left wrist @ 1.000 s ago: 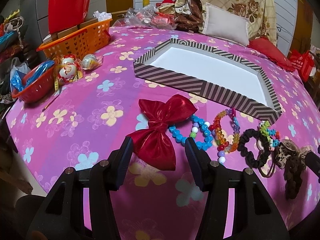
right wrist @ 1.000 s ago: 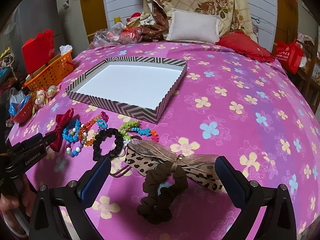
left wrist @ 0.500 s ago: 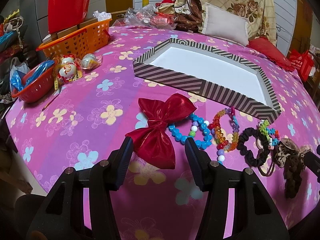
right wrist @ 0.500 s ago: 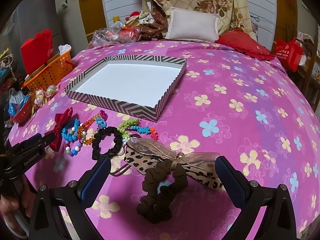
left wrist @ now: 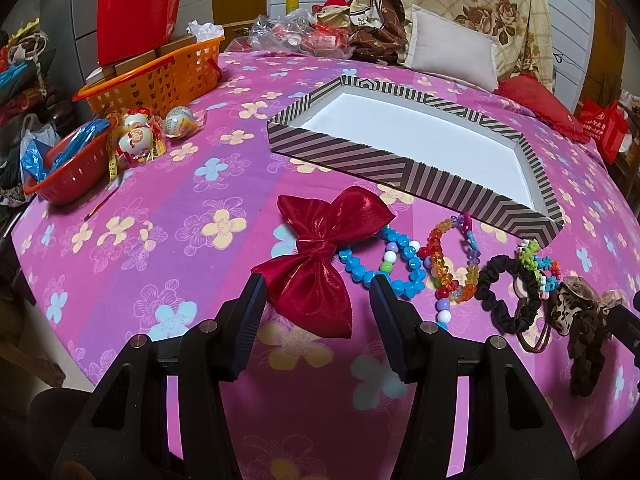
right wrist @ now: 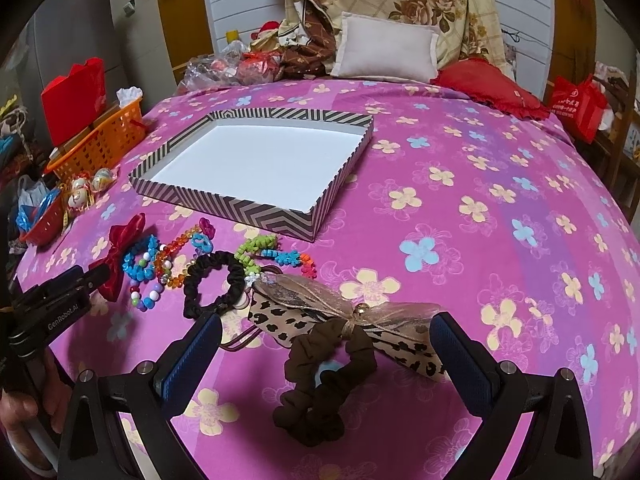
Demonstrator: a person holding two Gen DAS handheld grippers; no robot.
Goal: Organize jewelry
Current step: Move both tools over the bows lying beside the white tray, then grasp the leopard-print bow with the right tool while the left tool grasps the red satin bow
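A striped box lid (left wrist: 352, 152) with a white inside lies open on the pink flowered bedspread; it also shows in the right wrist view (right wrist: 224, 200). In front of it lie a red bow (left wrist: 320, 264), a blue bead bracelet (left wrist: 400, 268), an amber bead bracelet (left wrist: 452, 264), a black scrunchie (left wrist: 504, 296) and a green-and-blue bracelet (right wrist: 272, 252). My left gripper (left wrist: 318, 292) is open, its fingers either side of the bow's near wing. My right gripper (right wrist: 326, 332) is open wide around a leopard-print bow (right wrist: 348, 324) and a brown scrunchie (right wrist: 320, 380).
An orange basket (left wrist: 160, 76) with a red bag (left wrist: 132, 12), a red bowl (left wrist: 60, 168) and wrapped eggs (left wrist: 140, 136) stand at the far left. Pillows (right wrist: 384, 48) and clutter line the bed's head. A red bag (right wrist: 576, 100) hangs at the right.
Both grippers have drifted slightly; the left one has eased a little closer to the red bow. Nothing has been grasped or moved.
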